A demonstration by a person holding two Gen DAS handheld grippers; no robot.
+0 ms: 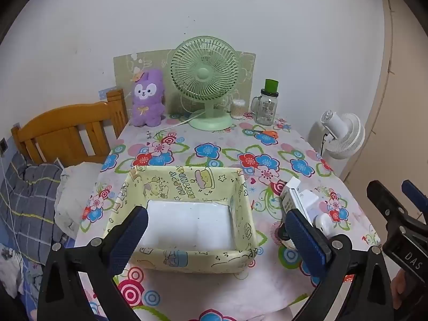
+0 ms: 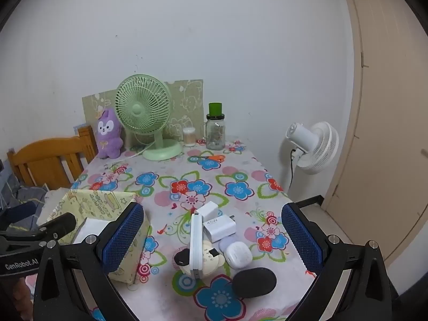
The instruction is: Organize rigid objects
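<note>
Over yellow box (image 1: 187, 259), left gripper (image 1: 214, 230) wide apart.

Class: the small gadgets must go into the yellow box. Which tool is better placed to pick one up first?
Right. The right tool is open over the white charger; the left tool faces the yellow box.

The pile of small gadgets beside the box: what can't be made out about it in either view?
- Left wrist view: the left hand-held gripper has its right finger covering most of the pile.
- Right wrist view: the cream round item lies under the white bar; its shape is unclear.
- Right wrist view: the black oval case shows no readable detail.
- Yellow box: the right hand-held gripper hides its floor.
</note>
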